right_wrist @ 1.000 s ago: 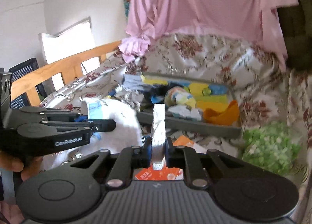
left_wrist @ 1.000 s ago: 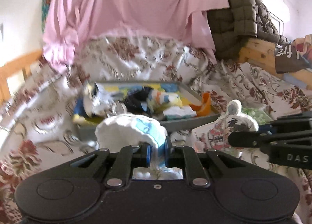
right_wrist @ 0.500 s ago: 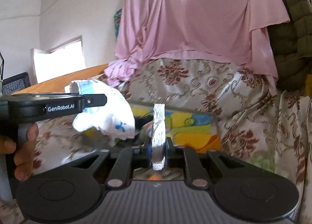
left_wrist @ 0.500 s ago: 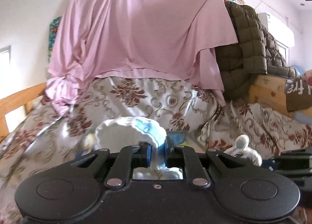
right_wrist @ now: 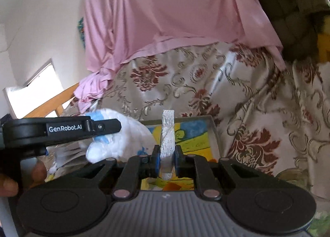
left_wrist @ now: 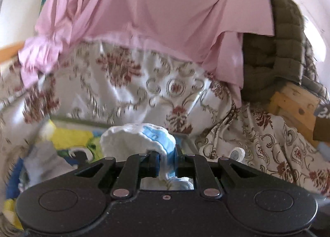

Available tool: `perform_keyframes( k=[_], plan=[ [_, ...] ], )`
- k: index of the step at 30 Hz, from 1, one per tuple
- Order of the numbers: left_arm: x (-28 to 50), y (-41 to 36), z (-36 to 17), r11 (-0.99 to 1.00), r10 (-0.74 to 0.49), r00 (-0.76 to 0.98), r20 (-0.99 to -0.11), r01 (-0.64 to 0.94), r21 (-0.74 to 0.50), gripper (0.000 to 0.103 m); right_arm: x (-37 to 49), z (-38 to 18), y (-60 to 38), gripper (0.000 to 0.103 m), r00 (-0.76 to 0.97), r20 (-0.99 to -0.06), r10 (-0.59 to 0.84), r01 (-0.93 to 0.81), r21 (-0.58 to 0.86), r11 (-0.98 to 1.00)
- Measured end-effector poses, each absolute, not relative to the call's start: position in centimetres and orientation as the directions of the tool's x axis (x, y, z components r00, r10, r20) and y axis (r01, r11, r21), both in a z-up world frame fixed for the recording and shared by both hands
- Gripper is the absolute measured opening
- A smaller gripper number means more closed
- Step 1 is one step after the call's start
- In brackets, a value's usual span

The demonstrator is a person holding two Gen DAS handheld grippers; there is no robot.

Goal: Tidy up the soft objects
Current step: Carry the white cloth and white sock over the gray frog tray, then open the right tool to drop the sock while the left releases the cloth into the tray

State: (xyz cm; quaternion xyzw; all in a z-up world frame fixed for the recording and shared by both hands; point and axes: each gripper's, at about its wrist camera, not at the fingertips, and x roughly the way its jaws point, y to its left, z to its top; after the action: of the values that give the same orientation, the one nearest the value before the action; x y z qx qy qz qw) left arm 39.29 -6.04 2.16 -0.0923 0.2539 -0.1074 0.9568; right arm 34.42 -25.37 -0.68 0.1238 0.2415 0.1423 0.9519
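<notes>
Both tools are loaded and held above the grey tray (right_wrist: 213,131) that sits on the flower-patterned bedspread (left_wrist: 175,90), so this looks like the carrying step, just short of setting things down. The left tool (left_wrist: 166,159) is clamped on a crumpled white-and-blue cloth (left_wrist: 142,140); from the right wrist view the same bundle bulges out beside the left tool's arm and hangs over the tray's near left part. The right tool (right_wrist: 167,159) is pinched on a narrow white strip of soft material (right_wrist: 168,131), which stands upright between its fingers; what exactly it is I cannot tell. The tray already holds a jumble of yellow, blue and white fabrics (left_wrist: 68,138), and its far right corner shows past the strip. A pink sheet (left_wrist: 154,16) hangs behind the bed. The next move, as I judge it, calls for lowering each piece into a free part of the tray before letting go, taking care that the loose cloth does not drape over the rim or drag the items already lying there.
</notes>
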Motion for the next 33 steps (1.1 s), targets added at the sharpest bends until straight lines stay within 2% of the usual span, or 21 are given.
perform_keyframes(
  k=[8, 27, 33],
  plan=[
    [41.1, -6.4, 1.0, 0.96, -0.25, 0.812, -0.528, 0.14, -0.241, 0.015, 36.1, -1.0, -25.3, 0.015, 0.835, -0.445, 0.323, -0.205, 0.293, 0.934],
    [42.9, -6.6, 0.1, 0.945, -0.262, 0.753, -0.604, 0.074, -0.318, 0.016, 38.2, -1.3, -25.4, 0.015, 0.815, -0.495, 0.301, -0.169, 0.293, 0.941],
    [43.0, -6.8, -0.5, 0.953, -0.242, 0.73, -0.639, 0.053, -0.299, 0.019, 38.1, -1.9, -25.4, 0.017, 0.81, -0.52, 0.271, -0.155, 0.256, 0.954]
  ],
)
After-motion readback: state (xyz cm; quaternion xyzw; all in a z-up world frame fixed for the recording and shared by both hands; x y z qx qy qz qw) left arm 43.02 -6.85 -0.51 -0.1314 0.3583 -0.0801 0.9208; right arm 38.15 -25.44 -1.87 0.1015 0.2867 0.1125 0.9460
